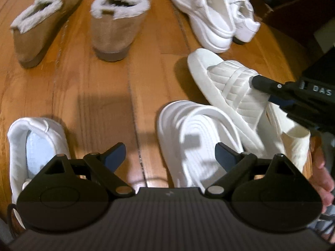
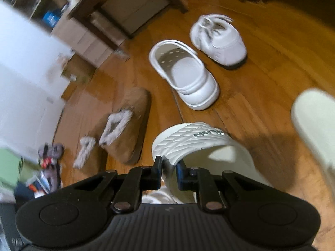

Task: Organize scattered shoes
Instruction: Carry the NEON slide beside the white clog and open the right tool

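Observation:
A white quilted slide lies tilted at the right, and my right gripper reaches in from the right edge onto its strap. In the right wrist view that gripper is shut on the strap's near edge of the slide. My left gripper stands open over the wooden floor with nothing between its fingers. A second white ribbed slide lies under its right finger and a white sneaker beside its left finger. The cream slide at the right is blurred.
Two tan fur-lined slippers stand at the back. A white clog and a white sneaker sit together. A dark wooden table, cardboard boxes and a white panel border the floor. A person's hand shows.

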The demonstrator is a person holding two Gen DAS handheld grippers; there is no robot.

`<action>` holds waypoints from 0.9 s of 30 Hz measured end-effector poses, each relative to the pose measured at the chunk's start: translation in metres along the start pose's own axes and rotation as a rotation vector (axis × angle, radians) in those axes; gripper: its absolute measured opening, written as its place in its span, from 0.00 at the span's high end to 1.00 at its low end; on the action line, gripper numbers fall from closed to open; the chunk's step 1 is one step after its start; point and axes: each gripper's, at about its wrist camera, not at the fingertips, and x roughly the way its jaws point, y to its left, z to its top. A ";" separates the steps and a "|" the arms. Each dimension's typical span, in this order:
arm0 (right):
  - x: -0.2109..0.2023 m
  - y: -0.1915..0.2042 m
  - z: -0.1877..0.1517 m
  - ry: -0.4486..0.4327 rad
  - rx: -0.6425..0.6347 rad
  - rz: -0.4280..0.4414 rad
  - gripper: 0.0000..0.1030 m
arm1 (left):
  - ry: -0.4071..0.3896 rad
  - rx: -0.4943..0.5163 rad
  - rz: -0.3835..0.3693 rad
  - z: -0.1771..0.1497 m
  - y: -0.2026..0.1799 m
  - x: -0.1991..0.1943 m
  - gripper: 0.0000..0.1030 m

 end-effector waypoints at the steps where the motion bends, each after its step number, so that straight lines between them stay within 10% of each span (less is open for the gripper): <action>1: -0.008 0.006 0.006 0.013 -0.049 -0.028 0.86 | -0.006 0.020 0.025 -0.001 -0.004 -0.001 0.10; 12: -0.061 0.046 0.030 0.163 -0.536 -0.193 0.86 | 0.005 0.015 0.011 -0.004 -0.005 -0.001 0.10; 24: -0.062 0.036 -0.023 0.624 -0.973 -0.306 0.84 | 0.006 0.127 -0.105 -0.017 -0.042 -0.010 0.10; 27: -0.068 0.017 -0.028 0.552 -0.918 -0.404 0.54 | 0.014 0.144 -0.107 -0.021 -0.050 -0.007 0.10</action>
